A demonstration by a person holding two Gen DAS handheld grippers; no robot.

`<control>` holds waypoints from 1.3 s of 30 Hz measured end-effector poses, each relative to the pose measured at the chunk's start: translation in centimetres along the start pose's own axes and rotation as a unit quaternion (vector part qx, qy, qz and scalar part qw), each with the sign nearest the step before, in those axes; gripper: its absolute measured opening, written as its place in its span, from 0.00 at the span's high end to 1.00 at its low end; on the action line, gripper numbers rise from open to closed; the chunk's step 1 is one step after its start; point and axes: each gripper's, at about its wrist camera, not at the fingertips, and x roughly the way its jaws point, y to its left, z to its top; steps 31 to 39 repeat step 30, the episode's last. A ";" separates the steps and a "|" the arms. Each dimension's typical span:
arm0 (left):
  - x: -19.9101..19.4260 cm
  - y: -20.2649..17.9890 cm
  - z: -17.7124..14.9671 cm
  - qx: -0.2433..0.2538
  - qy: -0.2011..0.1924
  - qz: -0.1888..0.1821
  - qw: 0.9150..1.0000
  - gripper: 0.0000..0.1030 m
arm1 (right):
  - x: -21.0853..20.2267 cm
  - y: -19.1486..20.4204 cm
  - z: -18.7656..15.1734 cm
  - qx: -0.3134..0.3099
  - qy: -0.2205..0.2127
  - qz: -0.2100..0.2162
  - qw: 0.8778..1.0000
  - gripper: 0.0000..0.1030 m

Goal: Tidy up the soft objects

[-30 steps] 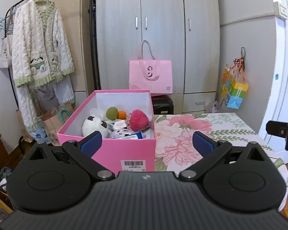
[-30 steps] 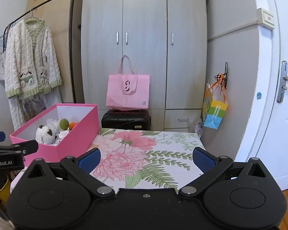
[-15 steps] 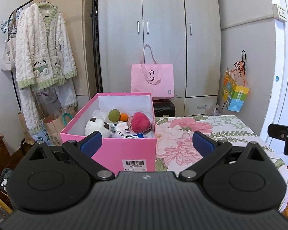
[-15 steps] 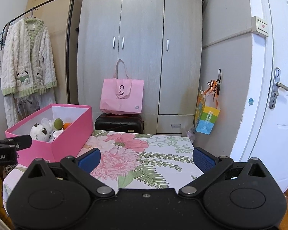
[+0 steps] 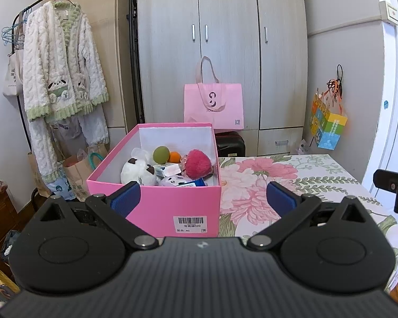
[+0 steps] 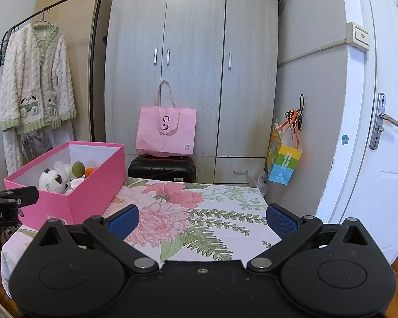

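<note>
Gaping wide and empty, the left tongs (image 5: pixel 201 197) hang before a pink rectangular cardboard box (image 5: pixel 156 212) standing on the left part of a tabletop covered in a pink-and-green floral cloth (image 5: pixel 291 177). The right tongs (image 6: pixel 201 218), likewise spread apart with nothing between their blue pads, hover over the bare floral cloth, with the box off to their left. Inside the box lie a white plush panda with dark ears (image 5: pixel 138 171), a fuzzy magenta plush ball (image 5: pixel 198 163), an olive-green ball (image 5: pixel 161 154) and a small orange ball (image 5: pixel 174 156), packed close together. Beyond the tabletop, a black hard-shell suitcase (image 6: pixel 161 168) carries a pink tote bag (image 6: pixel 165 132) against a pale wood-grain wardrobe (image 6: pixel 193 66). A cream-and-green fleece robe (image 5: pixel 61 66) hangs from a rack at left.
</note>
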 end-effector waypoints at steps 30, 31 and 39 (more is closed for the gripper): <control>0.2 0.7 -0.4 -0.007 0.005 0.009 1.000 0.00 | 0.6 0.2 -0.5 0.001 0.005 -0.009 1.000 0.00; 0.2 0.7 -0.4 -0.007 0.005 0.009 1.000 0.00 | 0.6 0.2 -0.5 0.001 0.005 -0.009 1.000 0.00; 0.2 0.7 -0.4 -0.007 0.005 0.009 1.000 0.00 | 0.6 0.2 -0.5 0.001 0.005 -0.009 1.000 0.00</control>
